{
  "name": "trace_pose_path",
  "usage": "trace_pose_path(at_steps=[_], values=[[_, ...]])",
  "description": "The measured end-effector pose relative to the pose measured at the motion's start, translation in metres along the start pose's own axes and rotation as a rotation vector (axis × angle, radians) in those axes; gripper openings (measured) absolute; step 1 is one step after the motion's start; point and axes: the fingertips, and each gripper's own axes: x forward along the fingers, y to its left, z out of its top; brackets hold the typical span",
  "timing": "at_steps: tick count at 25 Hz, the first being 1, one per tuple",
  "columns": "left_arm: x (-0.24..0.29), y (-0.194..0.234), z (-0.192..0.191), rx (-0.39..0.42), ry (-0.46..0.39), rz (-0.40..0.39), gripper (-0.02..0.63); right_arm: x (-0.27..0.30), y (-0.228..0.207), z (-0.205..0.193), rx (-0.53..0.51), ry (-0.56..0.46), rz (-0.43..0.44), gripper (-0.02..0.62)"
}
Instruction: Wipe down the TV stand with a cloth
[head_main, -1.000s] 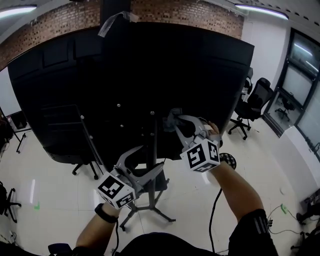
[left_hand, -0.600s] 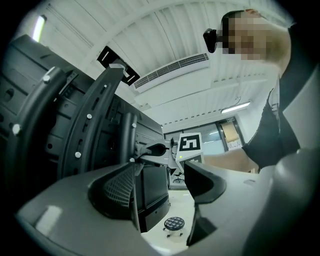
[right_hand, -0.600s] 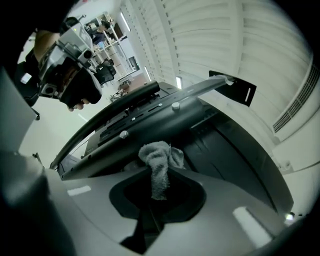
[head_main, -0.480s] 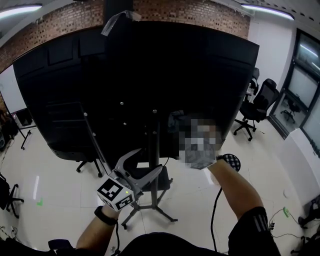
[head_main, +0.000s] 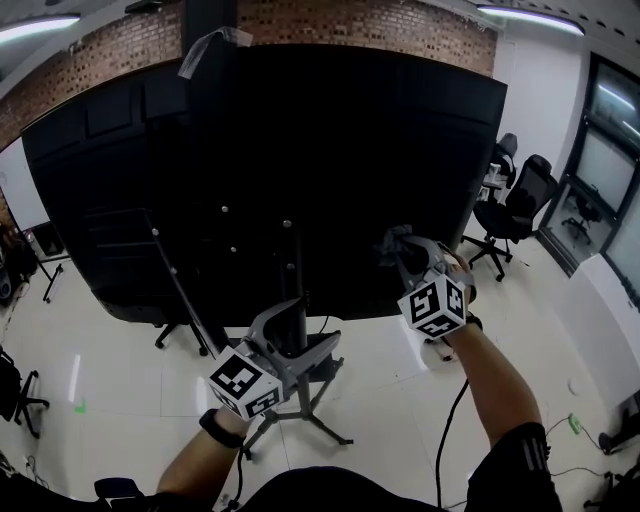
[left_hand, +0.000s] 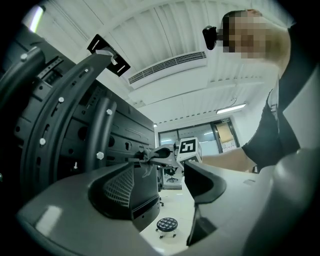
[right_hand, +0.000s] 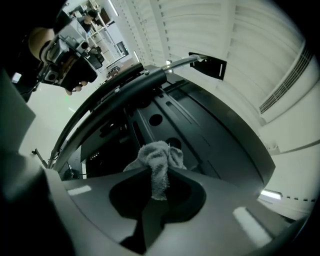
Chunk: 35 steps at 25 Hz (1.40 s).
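The black TV back (head_main: 260, 170) fills the head view, on a black stand with an upright pole (head_main: 297, 290) and splayed floor legs (head_main: 310, 425). My right gripper (head_main: 398, 252) is shut on a grey cloth (head_main: 393, 241), held against the TV's lower right back. In the right gripper view the cloth (right_hand: 159, 161) bunches out of the pinched jaws of that gripper (right_hand: 158, 176) in front of the dark panel (right_hand: 205, 135). My left gripper (head_main: 312, 326) is open beside the pole, low down. Its jaws (left_hand: 165, 187) hold nothing.
Office chairs (head_main: 520, 200) stand at the right by glass doors. A cable (head_main: 440, 440) runs over the white floor under my right arm. A small round castor base (left_hand: 166, 225) sits on the floor. Another chair (head_main: 15, 395) is at the far left.
My right gripper has carried the cloth to the right along the TV's back, away from the pole. The left gripper has stayed near the pole, open.
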Motion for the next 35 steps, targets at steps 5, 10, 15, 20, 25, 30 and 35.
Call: trace_pose_path(at_steps=[5, 10, 15, 20, 25, 30, 35], values=[[0.004, -0.006, -0.007, 0.002, 0.011, 0.012, 0.337, -0.009, -0.011, -0.015, 0.041, -0.003, -0.011, 0.035], [-0.01, 0.0, -0.008, 0.011, 0.018, 0.057, 0.337, -0.023, -0.018, 0.013, 0.089, -0.106, -0.021, 0.037], [-0.037, 0.009, 0.01, 0.036, 0.002, 0.099, 0.337, -0.04, -0.016, 0.07, 0.083, -0.228, -0.026, 0.037], [-0.074, 0.024, 0.023, 0.041, -0.021, 0.115, 0.337, -0.057, -0.001, 0.154, 0.019, -0.326, -0.029, 0.037], [-0.126, 0.052, 0.039, 0.071, -0.04, 0.133, 0.337, -0.056, 0.022, 0.236, -0.011, -0.388, -0.026, 0.037], [-0.188, 0.091, 0.06, 0.08, -0.062, 0.178, 0.337, -0.04, 0.052, 0.317, -0.039, -0.43, 0.002, 0.037], [-0.256, 0.131, 0.079, 0.106, -0.082, 0.229, 0.337, -0.02, 0.094, 0.403, -0.063, -0.471, 0.038, 0.037]])
